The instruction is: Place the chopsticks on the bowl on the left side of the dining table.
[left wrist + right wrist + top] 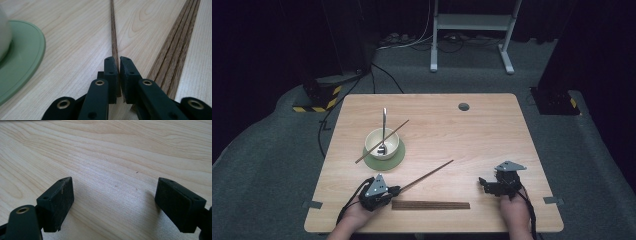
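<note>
1. Left edge of the wooden table (pixel 492 130): a green saucer (pixel 384 159) with a white bowl (pixel 382 143) seated on it. In the left gripper view the saucer's rim (pixel 27 62) sits at far left, bowl edge just above it.
2. In the bowl: a metal spoon (pixel 384 127) standing nearly upright, handle pointing away from the person. One chopstick (pixel 382 141) lies tilted across the bowl's rim, low end toward the near-left, high end toward the far-right.
3. Left gripper (pixel 393 190), near table edge, left of centre, held by the person's left hand (pixel 359 212). Jaws pressed together, pinching the near end of a single chopstick (pixel 427 175). From the left gripper view, that stick (pixel 114 37) runs straight out from between the pads; near end appears lifted, far tip over the table's middle.
4. Just right of the left gripper: a row of remaining chopsticks (pixel 431 205) lying flat, side by side, parallel to the near edge. In the left gripper view they (pixel 175 50) run along the right side, apart from the held stick.
5. Right gripper (pixel 484 182), near edge, right of centre, in the right hand (pixel 514 212). Jaws spread wide, nothing between them; bare wood under them in the right gripper view (pixel 113 202).
6. Far side: a small grey round cap (pixel 463 106) set in the tabletop.
</note>
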A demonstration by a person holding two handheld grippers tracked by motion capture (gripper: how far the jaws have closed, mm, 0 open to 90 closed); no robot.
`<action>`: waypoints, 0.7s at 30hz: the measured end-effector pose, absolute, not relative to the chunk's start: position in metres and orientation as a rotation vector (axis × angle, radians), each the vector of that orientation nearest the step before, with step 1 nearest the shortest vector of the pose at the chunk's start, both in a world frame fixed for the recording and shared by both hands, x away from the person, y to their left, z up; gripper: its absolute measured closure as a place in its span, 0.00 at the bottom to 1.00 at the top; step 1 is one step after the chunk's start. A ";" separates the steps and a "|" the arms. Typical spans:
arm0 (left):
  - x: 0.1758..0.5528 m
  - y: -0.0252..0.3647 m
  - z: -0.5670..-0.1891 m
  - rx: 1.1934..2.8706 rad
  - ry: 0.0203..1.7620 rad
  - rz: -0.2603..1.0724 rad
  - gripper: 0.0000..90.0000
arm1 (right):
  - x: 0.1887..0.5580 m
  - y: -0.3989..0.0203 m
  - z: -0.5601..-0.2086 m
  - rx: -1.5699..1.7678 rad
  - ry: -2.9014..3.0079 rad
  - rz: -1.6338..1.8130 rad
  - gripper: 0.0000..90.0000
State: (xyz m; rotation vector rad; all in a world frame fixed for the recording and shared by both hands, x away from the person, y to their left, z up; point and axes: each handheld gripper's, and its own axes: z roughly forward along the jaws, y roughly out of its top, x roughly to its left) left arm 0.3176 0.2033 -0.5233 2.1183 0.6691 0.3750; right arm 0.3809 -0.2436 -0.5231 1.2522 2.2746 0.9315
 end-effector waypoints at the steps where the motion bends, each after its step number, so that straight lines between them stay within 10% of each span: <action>1: 0.317 0.204 -0.523 2.111 0.669 0.377 0.93 | 0.381 -0.244 -0.523 1.252 2.274 0.932 0.17; 21: 0.314 0.234 -0.503 1.895 0.735 0.484 0.93 | 0.381 -0.244 -0.523 1.246 2.275 0.930 0.17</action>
